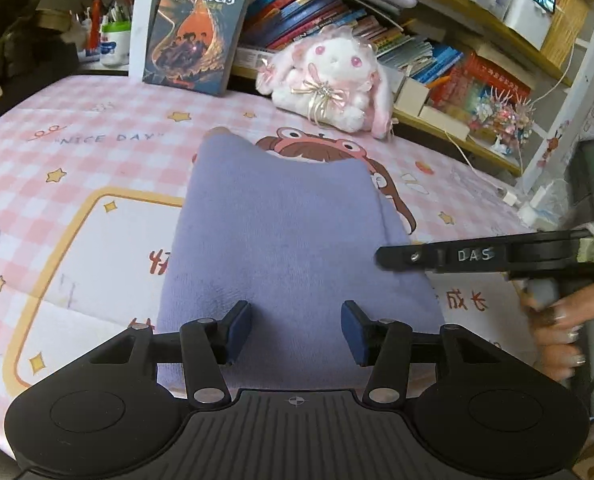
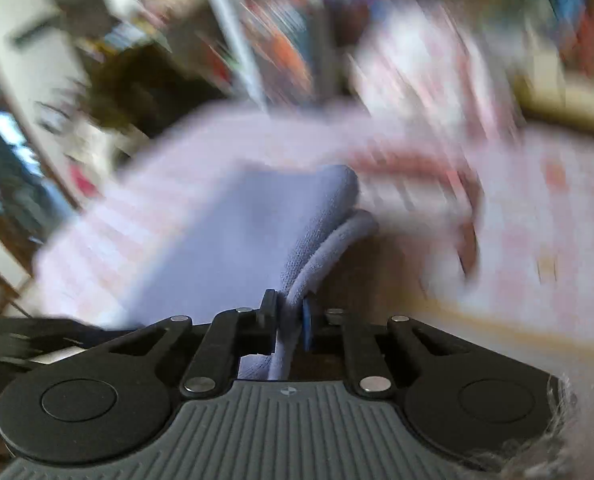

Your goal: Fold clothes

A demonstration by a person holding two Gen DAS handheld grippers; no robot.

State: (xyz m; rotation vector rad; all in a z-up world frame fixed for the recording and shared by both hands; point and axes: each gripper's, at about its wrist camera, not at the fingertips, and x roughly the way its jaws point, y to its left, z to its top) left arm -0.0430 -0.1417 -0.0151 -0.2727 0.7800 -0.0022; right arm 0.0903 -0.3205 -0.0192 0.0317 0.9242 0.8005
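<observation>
Two handheld grippers work over one lavender fleece garment (image 1: 293, 240) spread on a desk under a pink checked cartoon mat (image 1: 77, 152). In the left wrist view, the left gripper (image 1: 296, 332) hovers with its blue-padded jaws wide apart and nothing between them, over the garment's near end by the desk's near edge. The right gripper (image 1: 381, 258) reaches in from the right side, its black finger lying across the garment's right-hand border; a hand (image 1: 565, 332) holds its handle. The right wrist view is heavily blurred, yet it shows the right gripper (image 2: 291, 312) with jaws pressed together on a bunched, doubled edge of the garment (image 2: 257, 232), several layers of fleece squeezed between the pads.

The garment lies as a long folded panel running from the near edge toward the middle of the desk, its far end slightly humped. Beyond it, toward the far edge, sit a white and pink plush rabbit (image 1: 333, 80) and an upright Harry Potter book (image 1: 197, 28), in front of shelves of books (image 1: 317, 12).

By its look the fleece is light, soft and limp, with a grippy nap rather than a slick surface. It will likely sag and slide apart in layers unless pinched at a corner or along a folded edge, taking every layer at once.
</observation>
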